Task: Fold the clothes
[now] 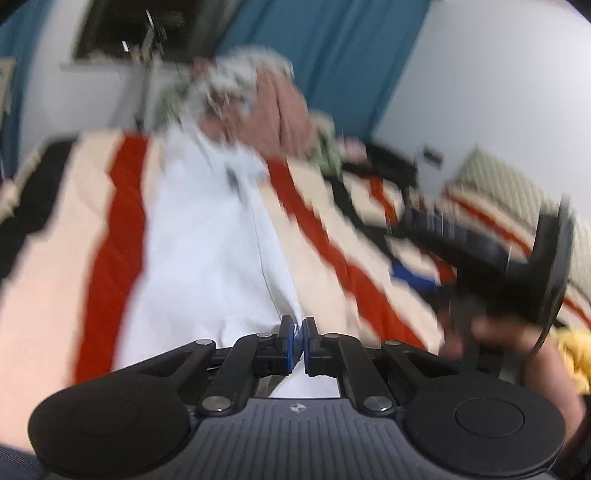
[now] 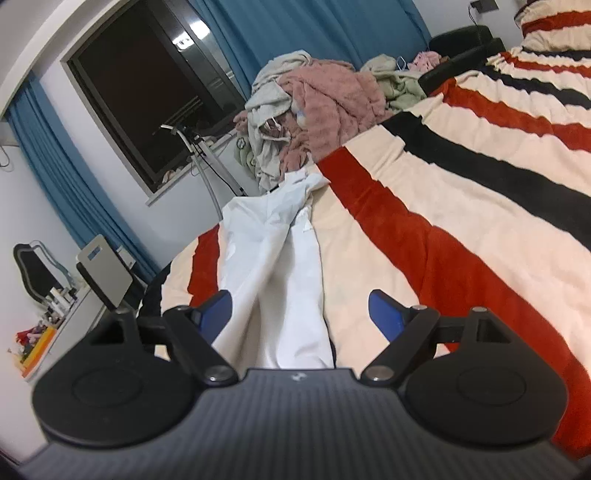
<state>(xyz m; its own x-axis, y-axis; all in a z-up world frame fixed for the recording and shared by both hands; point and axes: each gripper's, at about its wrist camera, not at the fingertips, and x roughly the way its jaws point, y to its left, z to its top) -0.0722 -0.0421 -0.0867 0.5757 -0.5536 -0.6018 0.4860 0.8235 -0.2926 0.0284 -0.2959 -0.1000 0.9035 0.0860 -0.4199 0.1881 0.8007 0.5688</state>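
The left gripper (image 1: 299,339) has its blue-padded fingers pinched together on the near edge of a white garment (image 1: 207,236), which lies stretched lengthwise along a striped blanket (image 1: 122,229) of cream, red and black bands. The right gripper (image 2: 301,314) is spread wide, its blue pads (image 2: 384,314) on either side of the same white garment (image 2: 273,258), gripping nothing. Only the left wrist view, heavily blurred, shows the other tool from outside: the right gripper body (image 1: 517,266) and the hand (image 1: 495,332) around it, over the blanket well to the right of the cloth. Only the right wrist view shows sharply the heap of pink and grey clothes (image 2: 314,110) at the garment's far end, a dark window (image 2: 147,88) framed by blue curtains (image 2: 295,33), and a cluttered desk (image 2: 55,325) at far left.
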